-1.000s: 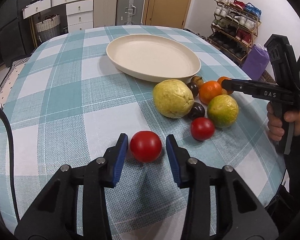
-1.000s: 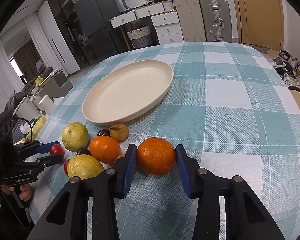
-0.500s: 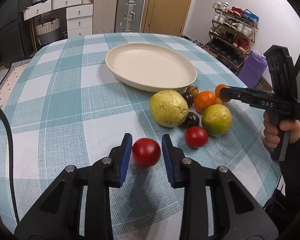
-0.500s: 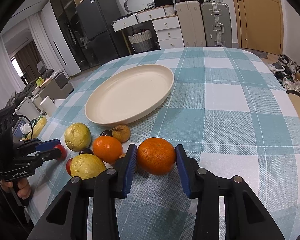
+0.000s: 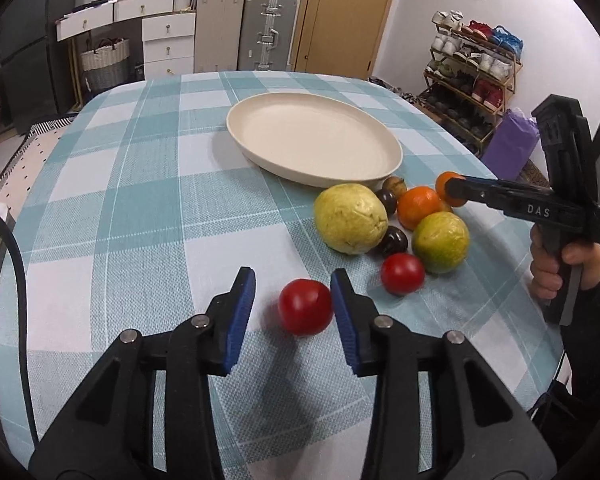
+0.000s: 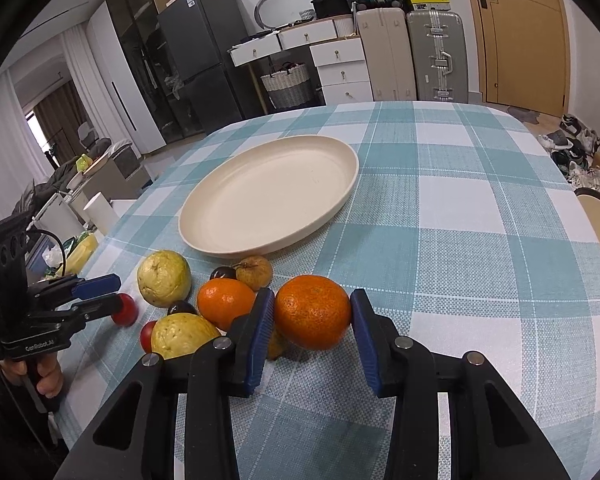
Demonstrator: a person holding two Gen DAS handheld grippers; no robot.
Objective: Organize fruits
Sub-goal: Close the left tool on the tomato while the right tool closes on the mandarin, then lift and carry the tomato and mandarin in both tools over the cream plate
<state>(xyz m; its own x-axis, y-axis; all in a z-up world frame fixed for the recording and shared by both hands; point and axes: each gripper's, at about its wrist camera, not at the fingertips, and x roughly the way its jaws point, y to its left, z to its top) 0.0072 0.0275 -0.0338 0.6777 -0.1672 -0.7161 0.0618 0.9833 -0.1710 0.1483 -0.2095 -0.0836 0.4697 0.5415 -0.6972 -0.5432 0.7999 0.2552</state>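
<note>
The left gripper (image 5: 293, 312) straddles a red tomato (image 5: 305, 306) that sits on the checked tabletop (image 5: 120, 208). Its jaws have just been opening: the right pad lies against the tomato, while a clear gap separates the left pad from it, so the fingers (image 5: 242, 312) are spread and not clamped.

The right gripper (image 6: 311, 322) has its 2 blue pads pressed on either side of a large orange (image 6: 312, 311), gripping it low over the cloth.

Just beside that orange lie a smaller orange (image 6: 225, 307), 2 yellow-green guavas (image 6: 163, 278), a second tomato (image 5: 402, 273), small dark fruits (image 5: 394, 240) and a brownish fruit (image 6: 254, 272), all clustered near the rim of the cream plate (image 6: 236, 246), which holds nothing.
</note>
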